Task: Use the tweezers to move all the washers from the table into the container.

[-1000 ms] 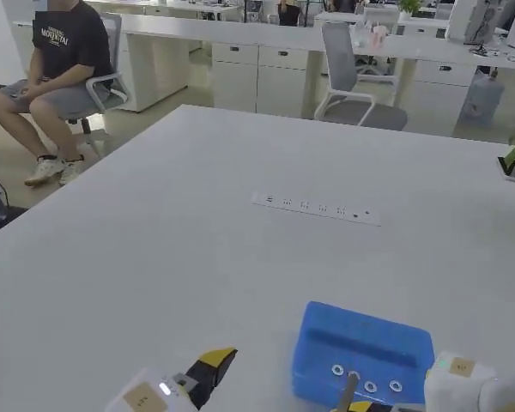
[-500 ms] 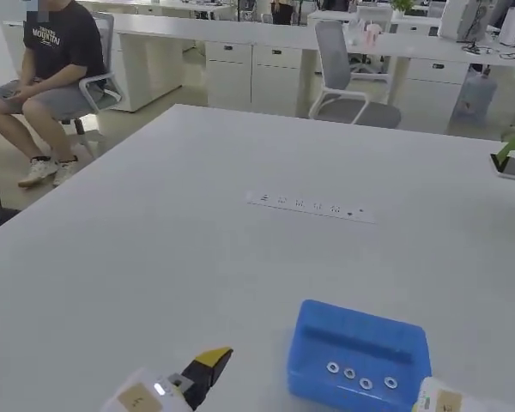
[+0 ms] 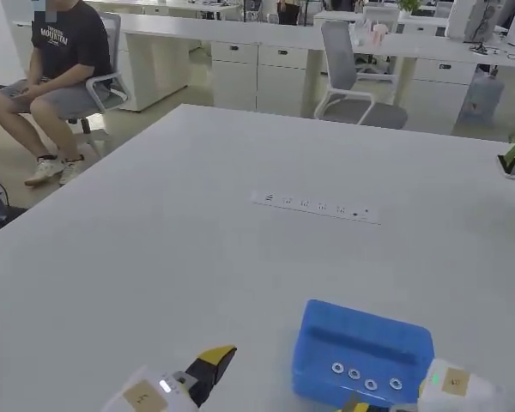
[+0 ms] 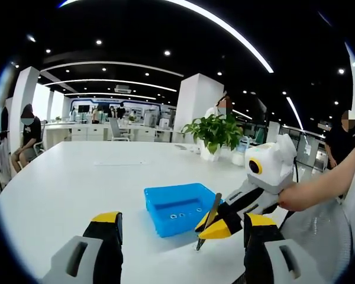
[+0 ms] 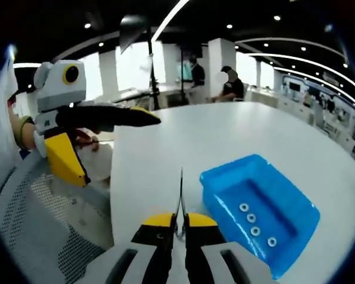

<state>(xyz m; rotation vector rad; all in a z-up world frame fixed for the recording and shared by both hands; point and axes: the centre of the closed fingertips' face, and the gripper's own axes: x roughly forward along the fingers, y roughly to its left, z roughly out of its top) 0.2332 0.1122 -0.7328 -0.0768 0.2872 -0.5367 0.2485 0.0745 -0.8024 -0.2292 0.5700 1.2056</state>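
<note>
Head view: four washers lie in the blue container

Four washers (image 3: pixel 366 378) sit in a row on the floor of the blue container (image 3: pixel 366 323), near the front edge of the table (image 3: pixel 197 249). The right gripper (image 5: pixel 177 222) is clamped on the tweezers (image 5: pixel 181 188), whose tips point beside the container. The left gripper (image 4: pixel 183 220) is spread wide and holds nothing. The washers look small, flat, light and slick, and are likely best pinched across the ring, one tine through the hole.

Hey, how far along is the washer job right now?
Done: four small metal washers lie in the blue plastic container. In hand: the right gripper clamps slim metal tweezers, tips apparently empty. Left: likely nothing; the white table nearby looks bare.
</note>
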